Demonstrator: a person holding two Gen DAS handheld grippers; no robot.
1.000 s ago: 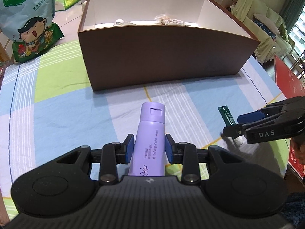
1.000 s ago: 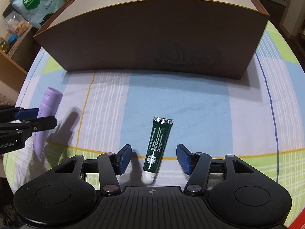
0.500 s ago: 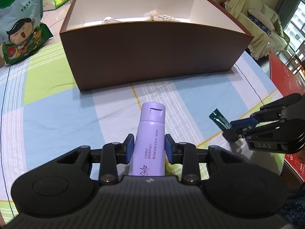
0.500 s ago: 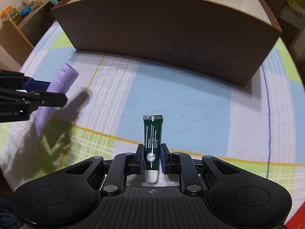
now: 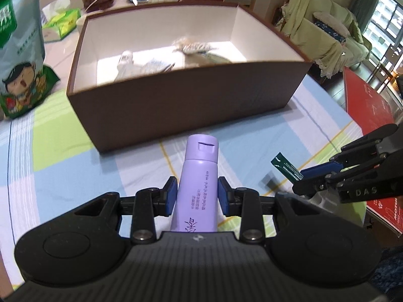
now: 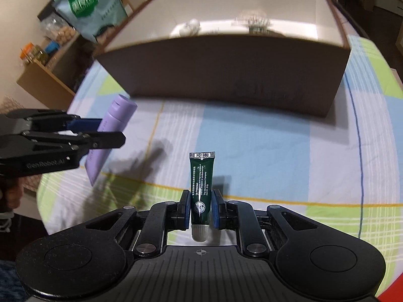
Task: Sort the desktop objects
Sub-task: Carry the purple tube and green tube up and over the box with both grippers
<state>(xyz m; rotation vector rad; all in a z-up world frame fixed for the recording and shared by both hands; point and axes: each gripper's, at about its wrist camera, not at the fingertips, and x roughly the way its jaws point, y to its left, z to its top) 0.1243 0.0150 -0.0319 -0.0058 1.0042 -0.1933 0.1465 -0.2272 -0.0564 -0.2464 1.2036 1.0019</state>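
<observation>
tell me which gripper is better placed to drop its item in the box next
Left, slightly. The left gripper holds the purple bottle pointing at the brown box; the right gripper seems farther back.

Matt lilac plastic bottle [image 5: 197, 186] — glossy green tube [image 6: 200, 183] — woven checked tablecloth [image 6: 277, 151].

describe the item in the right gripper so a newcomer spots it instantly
Start at the big brown box on the checked tablecloth. In front of it the right gripper pinches a slim dark green tube, grey cap toward the camera; the other held item is a fatter lilac bottle.
</observation>
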